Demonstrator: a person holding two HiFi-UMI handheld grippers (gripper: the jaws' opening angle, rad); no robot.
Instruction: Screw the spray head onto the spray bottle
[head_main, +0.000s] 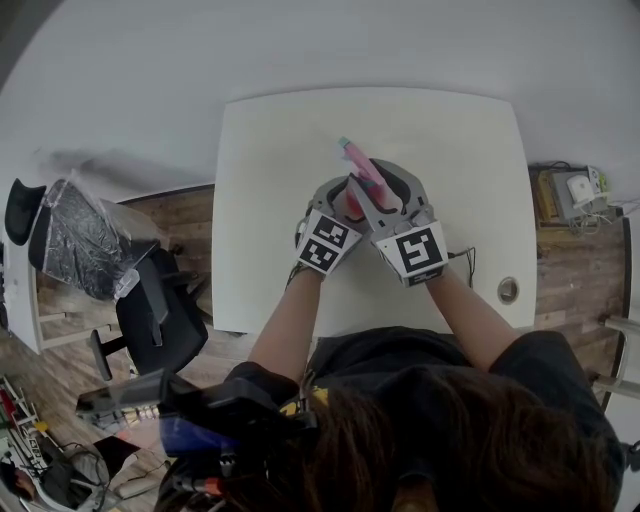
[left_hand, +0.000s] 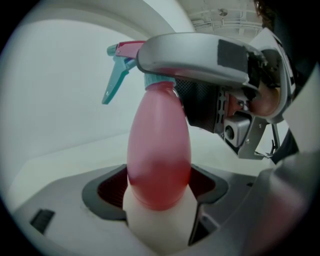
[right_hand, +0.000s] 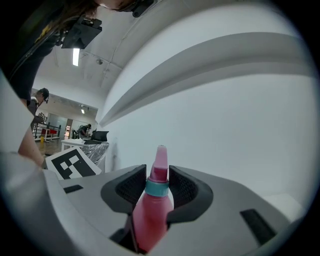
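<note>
- The spray bottle (left_hand: 159, 150) is held over the middle of the bench (head_main: 300, 130), with its neck pointing at the far edge.
- The left tongs (left_hand: 158, 194) pinch its fat bottom end.
- The right tongs (right_hand: 159, 181) pinch the spray head (left_hand: 127, 49) sitting on that neck.
- The twist should probably go round the bottle's long line.

One bottle (left_hand: 159, 150), one spray head (left_hand: 116, 70), two tongs (left_hand: 159, 190) (right_hand: 158, 187)

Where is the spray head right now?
In the head view it is over the middle of the table. The spray head sits on the bottle held by the left gripper, clamped in the right gripper.
</note>
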